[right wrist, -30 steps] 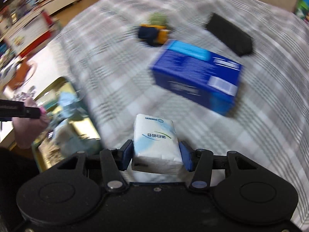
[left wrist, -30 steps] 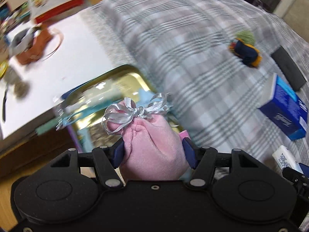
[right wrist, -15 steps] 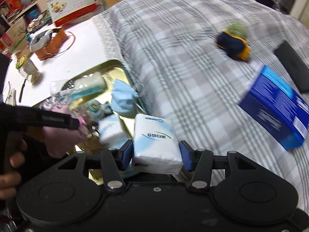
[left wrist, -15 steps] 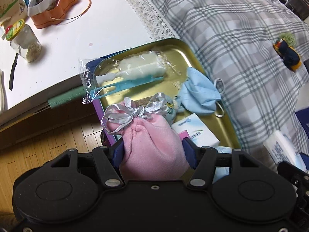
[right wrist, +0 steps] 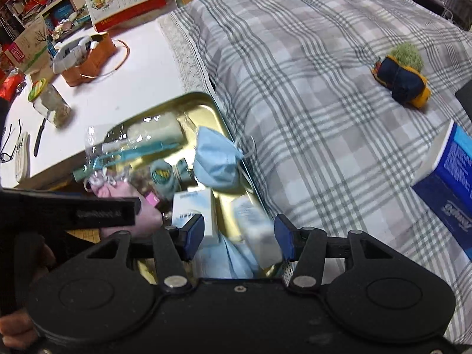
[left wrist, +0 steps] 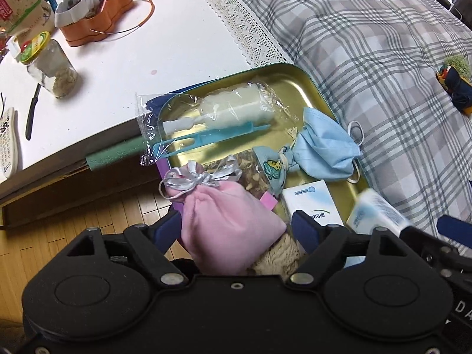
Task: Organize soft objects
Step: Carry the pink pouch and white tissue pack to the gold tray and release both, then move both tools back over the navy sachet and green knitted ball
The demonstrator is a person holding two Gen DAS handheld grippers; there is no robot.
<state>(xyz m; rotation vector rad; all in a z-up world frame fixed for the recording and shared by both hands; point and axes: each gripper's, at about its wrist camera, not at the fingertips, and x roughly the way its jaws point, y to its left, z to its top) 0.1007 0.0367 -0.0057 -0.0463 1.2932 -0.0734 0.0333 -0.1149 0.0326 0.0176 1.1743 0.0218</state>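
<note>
Over the gold tray [left wrist: 312,82], the left gripper [left wrist: 236,227] has just been opening, its fingers [left wrist: 305,230] released with the pink pouch [left wrist: 227,221] loose between them, while the right gripper's [right wrist: 239,236] fingers [right wrist: 283,236] stand parted around a blurred tissue pack [right wrist: 256,230].

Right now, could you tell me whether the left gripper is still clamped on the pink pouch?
No: the left gripper has just been opening, and the pink pouch sits loose between its jaws above the gold tray.
</note>
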